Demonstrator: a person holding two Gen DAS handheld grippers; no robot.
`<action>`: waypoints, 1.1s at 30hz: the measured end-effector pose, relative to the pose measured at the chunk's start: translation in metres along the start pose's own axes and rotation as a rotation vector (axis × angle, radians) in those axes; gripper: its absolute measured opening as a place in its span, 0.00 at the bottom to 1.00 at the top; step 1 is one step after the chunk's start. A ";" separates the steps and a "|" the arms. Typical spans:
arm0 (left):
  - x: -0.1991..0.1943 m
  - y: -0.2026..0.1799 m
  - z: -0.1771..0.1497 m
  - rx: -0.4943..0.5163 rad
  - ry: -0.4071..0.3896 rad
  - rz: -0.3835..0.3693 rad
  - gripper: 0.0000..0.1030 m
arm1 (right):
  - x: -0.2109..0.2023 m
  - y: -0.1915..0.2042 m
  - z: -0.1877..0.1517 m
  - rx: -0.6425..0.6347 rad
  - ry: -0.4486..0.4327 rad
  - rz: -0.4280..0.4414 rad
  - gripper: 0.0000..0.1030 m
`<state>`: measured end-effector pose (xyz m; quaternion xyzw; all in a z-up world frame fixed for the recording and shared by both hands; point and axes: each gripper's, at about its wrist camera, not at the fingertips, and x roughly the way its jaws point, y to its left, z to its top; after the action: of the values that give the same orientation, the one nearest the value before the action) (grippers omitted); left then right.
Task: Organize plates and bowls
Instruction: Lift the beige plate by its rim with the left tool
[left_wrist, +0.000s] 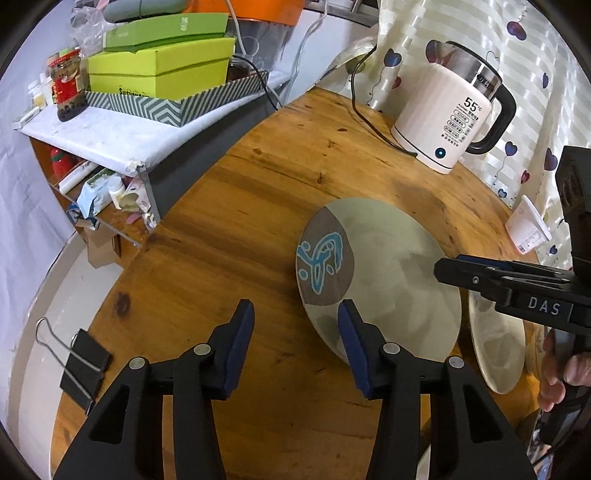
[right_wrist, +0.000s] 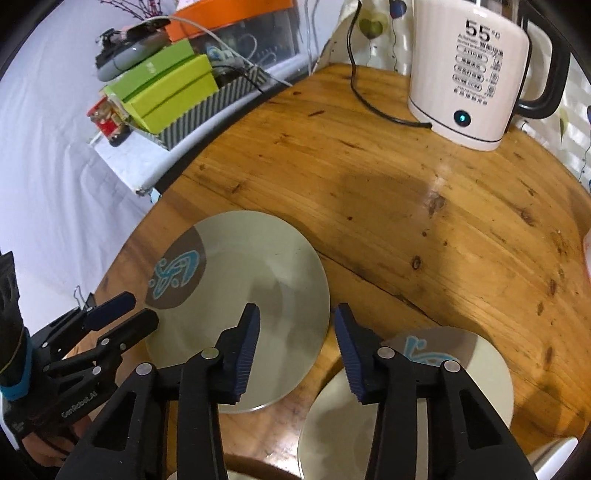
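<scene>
A: Where is the thing we are sorting?

B: The large grey plate (right_wrist: 236, 306) with the brown patch and blue motif is lying flat on the round wooden tabletop (right_wrist: 406, 206), at lower centre-left of the right wrist view. A second plate (right_wrist: 491, 376) with the same motif is sitting at lower right, just beside it, overlapping a plain plate (right_wrist: 328, 417) that is hiding partly under the tongs.

A: And the tongs?

B: The right tongs (right_wrist: 295, 328) are standing partly open, straddling the near right rim of the large plate, gripping nothing. The left tongs (left_wrist: 295, 325) are also partly open and empty, one pad over the plate's near edge at lower centre of the left wrist view.

A: So how should the pickup go?

B: I'd judge that the rim needs to be sitting deep between the pads before they are closing, since a flat plate gives little lip. Coming in low and tilted is helping. The risk is the plate sliding toward the kettle (right_wrist: 476, 74) at upper right, or knocking its neighbour.
</scene>
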<state>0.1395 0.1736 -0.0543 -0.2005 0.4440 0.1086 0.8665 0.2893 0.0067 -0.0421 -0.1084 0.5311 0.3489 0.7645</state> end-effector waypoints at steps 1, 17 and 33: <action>0.001 -0.001 0.000 0.000 0.000 -0.003 0.47 | 0.002 0.000 0.000 0.000 0.004 0.001 0.36; 0.012 -0.014 0.005 0.027 0.008 -0.023 0.32 | 0.010 -0.009 0.003 0.011 0.008 0.001 0.21; -0.024 -0.018 0.001 0.044 -0.027 -0.005 0.32 | -0.022 0.008 -0.008 0.005 -0.022 0.007 0.20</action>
<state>0.1323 0.1578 -0.0298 -0.1810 0.4339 0.0993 0.8770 0.2744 -0.0009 -0.0246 -0.1008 0.5238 0.3513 0.7695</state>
